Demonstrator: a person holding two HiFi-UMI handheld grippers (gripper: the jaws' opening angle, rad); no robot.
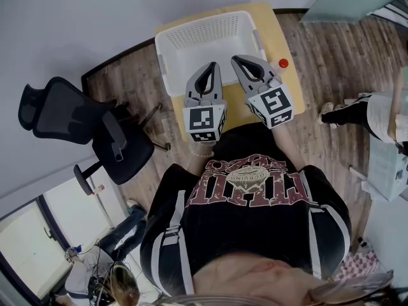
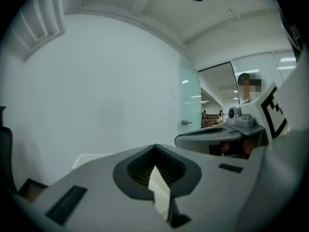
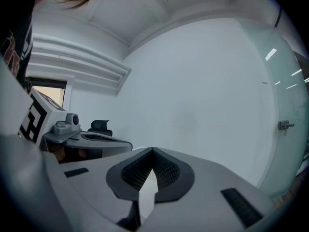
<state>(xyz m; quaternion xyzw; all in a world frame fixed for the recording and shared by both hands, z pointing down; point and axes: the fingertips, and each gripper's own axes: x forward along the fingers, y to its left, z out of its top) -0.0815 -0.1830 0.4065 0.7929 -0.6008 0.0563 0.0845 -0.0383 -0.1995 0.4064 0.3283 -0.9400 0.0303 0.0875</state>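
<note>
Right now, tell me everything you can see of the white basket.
The white basket is a rectangular open-topped tub, plastic-looking, with rounded corners, a thick rim and perforated walls. It stands upright on the tan table, nothing showing inside. The left hand-held gripper and right hand-held gripper overlap its near side in the head view; contact cannot be told. A small red thing lies beside it, apart.

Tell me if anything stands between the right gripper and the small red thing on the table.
Nothing visible does. In the head view the right gripper, jaws together, hangs over the right side of the white basket. Only bare tabletop lies between it and the red thing.
</note>
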